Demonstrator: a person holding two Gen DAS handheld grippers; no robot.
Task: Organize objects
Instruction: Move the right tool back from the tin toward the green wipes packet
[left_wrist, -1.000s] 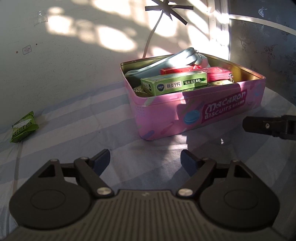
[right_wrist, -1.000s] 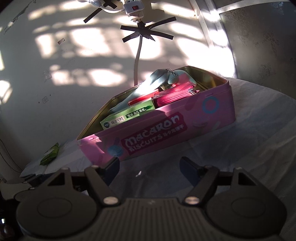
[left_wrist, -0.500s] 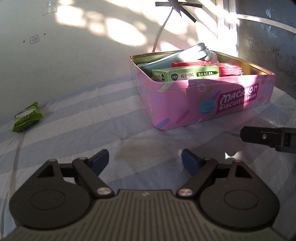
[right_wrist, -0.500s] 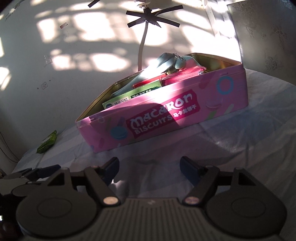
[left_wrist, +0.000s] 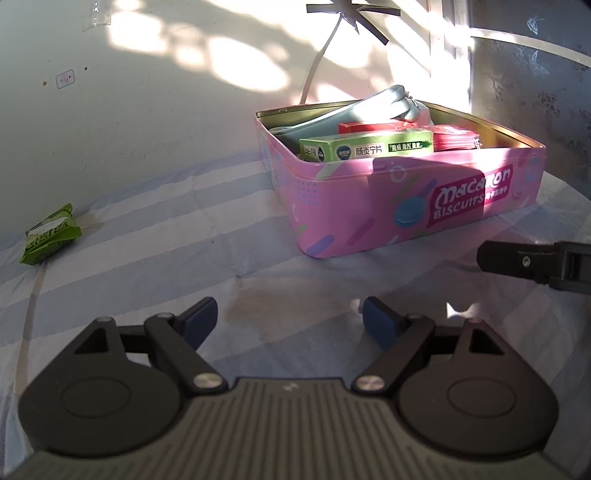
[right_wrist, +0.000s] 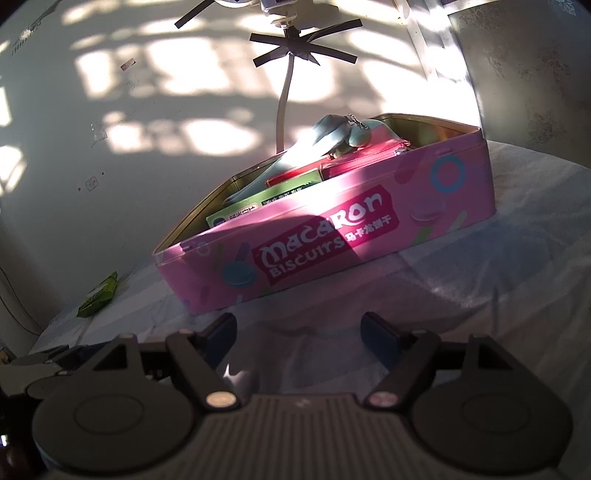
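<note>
A pink "Macaron Biscuits" tin (left_wrist: 406, 199) stands open on the striped cloth, a little beyond both grippers. It holds a green carton (left_wrist: 365, 149), a grey-blue pouch (left_wrist: 354, 110) and a red zip pouch (left_wrist: 454, 138). A small green packet (left_wrist: 50, 234) lies alone on the cloth at the far left. My left gripper (left_wrist: 290, 321) is open over bare cloth in front of the tin, holding nothing. My right gripper (right_wrist: 299, 328) is open too and empty, facing the tin's (right_wrist: 332, 251) long printed side. One of its fingers (left_wrist: 517, 260) shows at the right edge of the left wrist view.
A sunlit wall rises right behind the tin, with a white cable (right_wrist: 284, 99) taped to it. A patterned panel (left_wrist: 535, 92) stands at the right. The green packet (right_wrist: 98, 295) lies near the cloth's left edge by the wall.
Both views have shifted a little and now look at the tin from lower, so less of its inside shows. Both grippers' jaws stand slightly wider. Nothing was taken hold of.
</note>
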